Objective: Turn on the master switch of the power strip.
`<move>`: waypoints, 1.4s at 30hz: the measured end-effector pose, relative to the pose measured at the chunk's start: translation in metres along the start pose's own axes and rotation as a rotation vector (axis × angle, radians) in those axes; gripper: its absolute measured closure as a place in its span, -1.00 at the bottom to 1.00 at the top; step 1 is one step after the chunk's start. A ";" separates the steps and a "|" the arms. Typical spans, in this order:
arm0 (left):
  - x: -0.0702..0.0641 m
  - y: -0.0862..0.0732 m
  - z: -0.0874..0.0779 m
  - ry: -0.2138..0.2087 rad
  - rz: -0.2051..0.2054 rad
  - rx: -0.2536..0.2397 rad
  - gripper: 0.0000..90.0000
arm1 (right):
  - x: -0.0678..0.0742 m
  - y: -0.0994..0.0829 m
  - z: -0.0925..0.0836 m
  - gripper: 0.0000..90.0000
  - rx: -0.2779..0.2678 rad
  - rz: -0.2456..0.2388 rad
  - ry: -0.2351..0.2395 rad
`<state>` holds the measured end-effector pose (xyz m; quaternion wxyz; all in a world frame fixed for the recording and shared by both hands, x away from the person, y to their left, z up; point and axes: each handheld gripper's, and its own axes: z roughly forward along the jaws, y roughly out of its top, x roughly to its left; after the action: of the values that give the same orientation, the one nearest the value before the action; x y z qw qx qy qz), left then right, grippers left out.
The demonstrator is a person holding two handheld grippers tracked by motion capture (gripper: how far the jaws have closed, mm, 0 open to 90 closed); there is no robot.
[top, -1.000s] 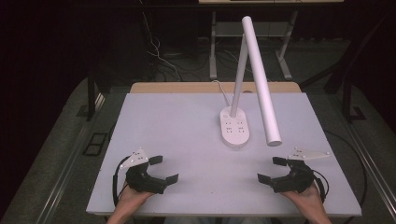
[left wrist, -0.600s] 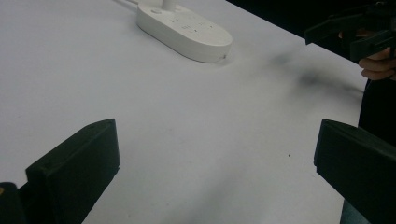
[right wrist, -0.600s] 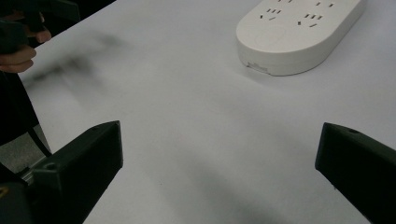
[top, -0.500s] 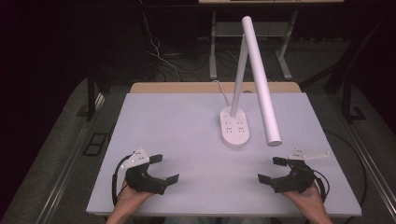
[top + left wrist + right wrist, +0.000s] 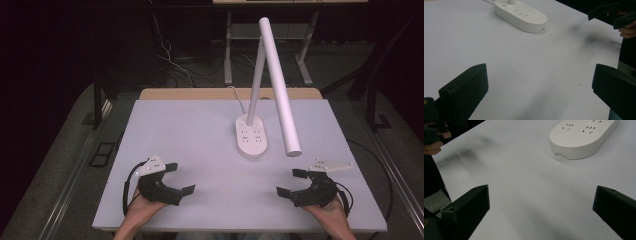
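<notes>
A white desk lamp stands on the white table; its oval base with sockets sits right of centre, and the long lamp head slants down toward the right. The same base lies ahead in the left gripper view and in the right gripper view. My left gripper rests near the front left edge, open, nothing between its jaws. My right gripper rests near the front right edge, open and empty too. Both point inward toward the table's middle.
The lamp's white cord runs from the base to the back edge. A wooden strip borders the table's far side. Beyond it stand metal desk legs and cables on a dark floor. The other hand's gripper appears far right in the left gripper view.
</notes>
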<state>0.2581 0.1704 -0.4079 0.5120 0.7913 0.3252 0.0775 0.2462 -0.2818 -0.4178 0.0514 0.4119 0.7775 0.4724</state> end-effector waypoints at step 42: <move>0.018 0.060 0.029 -0.069 0.051 0.100 -1.00 | -0.001 -0.001 -0.002 -0.99 -0.002 -0.009 -0.008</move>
<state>0.3111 0.1428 -0.3736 0.4805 0.8260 0.2909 0.0469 0.2454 -0.2846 -0.4179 0.0568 0.4104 0.7787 0.4711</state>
